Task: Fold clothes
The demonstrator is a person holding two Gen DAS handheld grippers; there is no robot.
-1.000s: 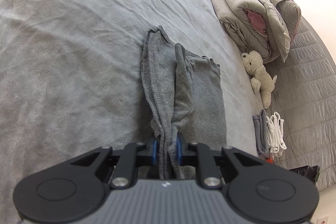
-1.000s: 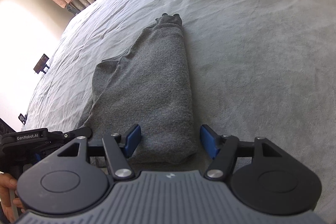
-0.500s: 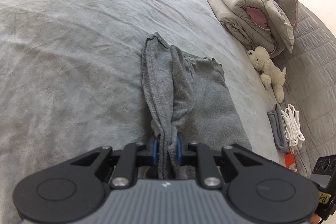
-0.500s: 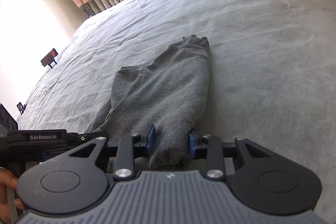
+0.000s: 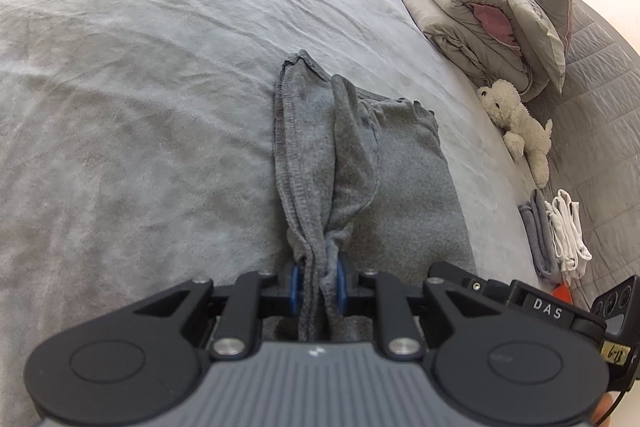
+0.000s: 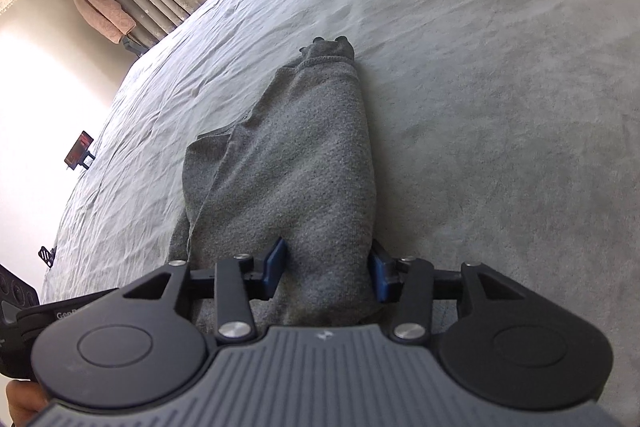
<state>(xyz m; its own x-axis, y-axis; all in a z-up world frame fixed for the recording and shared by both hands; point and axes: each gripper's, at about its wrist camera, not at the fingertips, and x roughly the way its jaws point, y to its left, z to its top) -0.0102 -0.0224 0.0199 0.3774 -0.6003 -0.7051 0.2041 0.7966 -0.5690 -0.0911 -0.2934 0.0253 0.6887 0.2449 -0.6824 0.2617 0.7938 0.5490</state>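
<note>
I see gray garment (image 5: 384, 187) flat on bed (image 5: 140, 87), long way running straight out from both tongs. My left gripper (image 5: 318, 277) clenched on bunched near edge. My right gripper (image 6: 328, 269) opening, folded end between jaws. 2 hands equally near.

Each gripper has the same build. The left gripper (image 5: 318, 277) has a grey ribbed housing nearest the camera, flanked by two round matte-black discs, with black linkage arms pinned by silver screws. Its two fingers carry blue pads (image 5: 295, 279). The right gripper (image 6: 326, 269) matches it: ribbed grey shell, black discs, silver screw heads, blue pads (image 6: 275, 264). Seen from the left gripper's camera, the other unit's black body bears white letters "DAS" and a small yellow handwritten label.
</note>
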